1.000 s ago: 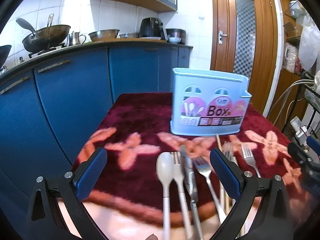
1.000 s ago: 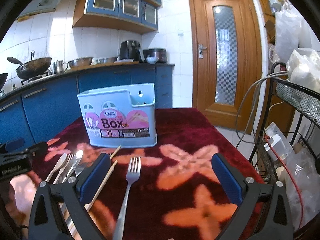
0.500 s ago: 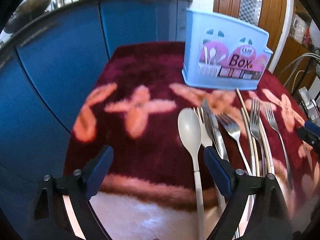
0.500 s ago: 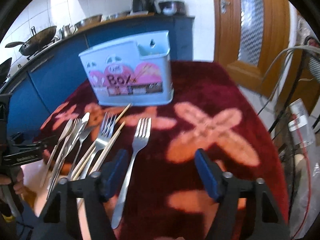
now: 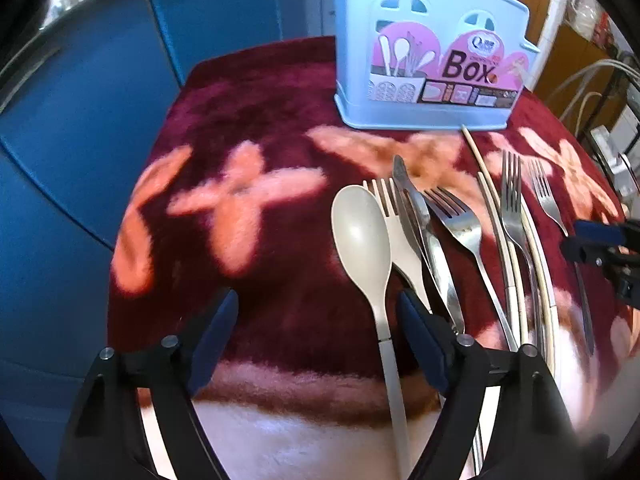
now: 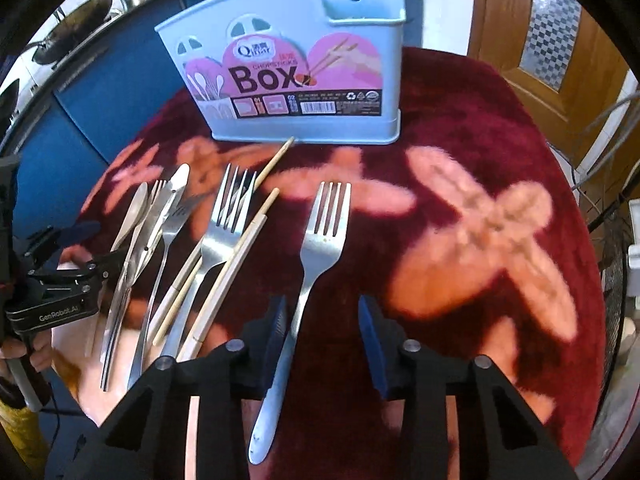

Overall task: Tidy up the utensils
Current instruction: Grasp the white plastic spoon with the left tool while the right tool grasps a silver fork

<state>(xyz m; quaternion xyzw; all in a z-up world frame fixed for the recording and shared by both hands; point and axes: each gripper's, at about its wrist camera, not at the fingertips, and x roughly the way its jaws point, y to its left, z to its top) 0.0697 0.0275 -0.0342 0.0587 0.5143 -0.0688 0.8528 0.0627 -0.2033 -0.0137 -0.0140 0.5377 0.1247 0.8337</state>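
- The right gripper (image 6: pixel 322 330) is held low over the near edge of the table, its jaws parted on either side of the handle of a steel fork (image 6: pixel 308 258); the blue pads (image 6: pixel 370 330) are not seen to touch the metal.
- The left gripper (image 5: pixel 316 344) is held with its jaws spread wide; the handle of a beige spoon (image 5: pixel 370 264) lies between them, near the right-hand pad, ungripped.
- Beside the spoon, a beige fork (image 5: pixel 394 220), a table knife (image 5: pixel 416 220) and a second steel fork (image 5: pixel 464 228) are laid overlapping on the dark red floral cloth (image 5: pixel 248 128).
- Further right, chopsticks (image 5: pixel 496 216) and a third steel fork (image 5: pixel 514 216) are laid together, crossing.
- At the far side of the cloth, a light blue utensil box (image 6: pixel 296 80) is stood upright; only its raised chopstick compartment (image 6: pixel 362 10) can be looked into, and nothing is seen inside.
- One chopstick tip (image 6: pixel 289 142) is seen just beside the box base.
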